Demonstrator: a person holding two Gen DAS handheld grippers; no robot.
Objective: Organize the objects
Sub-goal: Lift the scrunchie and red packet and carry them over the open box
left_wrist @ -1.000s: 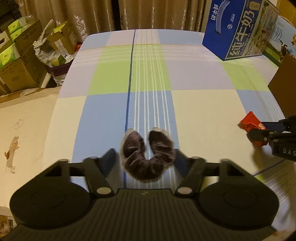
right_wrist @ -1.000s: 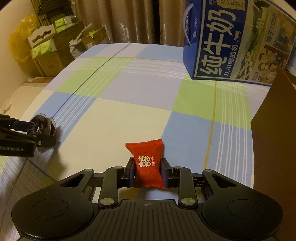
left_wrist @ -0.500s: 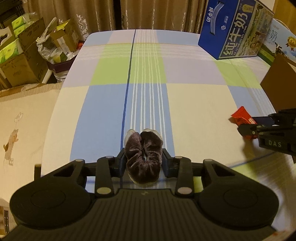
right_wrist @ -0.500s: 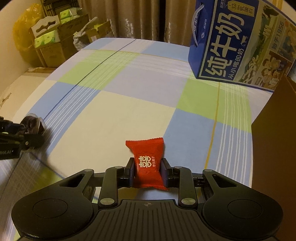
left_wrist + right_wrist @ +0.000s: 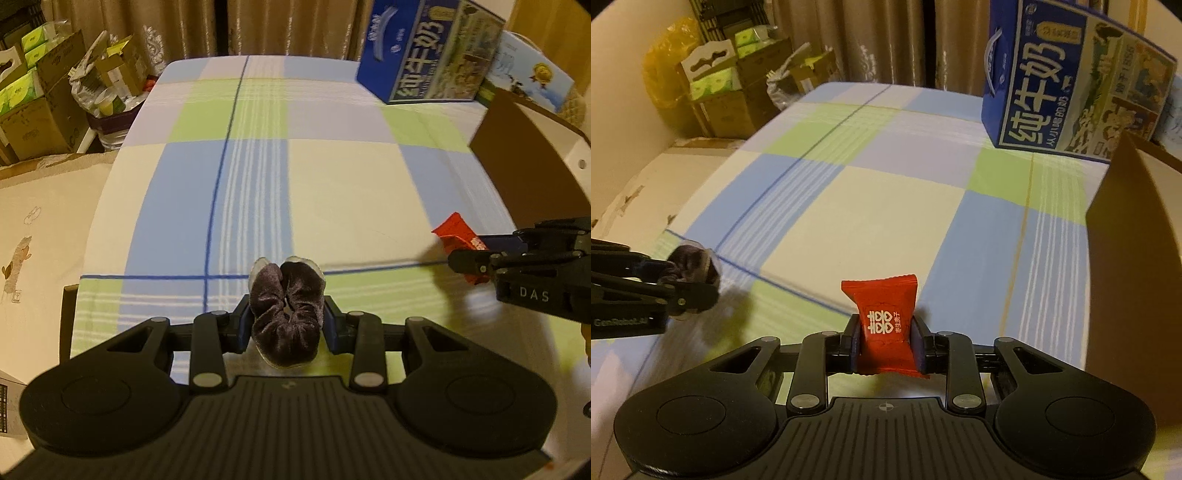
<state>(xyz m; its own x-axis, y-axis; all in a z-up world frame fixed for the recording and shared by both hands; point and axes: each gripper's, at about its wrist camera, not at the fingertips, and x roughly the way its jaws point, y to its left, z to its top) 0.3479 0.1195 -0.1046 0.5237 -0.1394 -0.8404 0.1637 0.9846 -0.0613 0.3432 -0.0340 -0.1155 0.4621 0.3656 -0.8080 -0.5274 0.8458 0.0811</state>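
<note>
left wrist view: my left gripper (image 5: 286, 325) clamps the velvet scrunchie (image 5: 286, 314), lifted for sorting.
right wrist view: my right gripper (image 5: 885, 341) pinches the red candy (image 5: 884, 325), box (image 5: 1134, 266) at right edge.

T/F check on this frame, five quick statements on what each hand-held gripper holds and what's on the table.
1. The left hand-held gripper is shut on a dark velvet scrunchie. True.
2. The right hand-held gripper is open and holds nothing. False: it is shut on a red candy packet.
3. A blue milk carton box stands at the far side of the checked tablecloth. True.
4. The candy packet lies flat on the tablecloth. False: it stands upright between the fingers.
5. A brown cardboard box is to the left of the right hand-held gripper. False: it is to its right.
</note>
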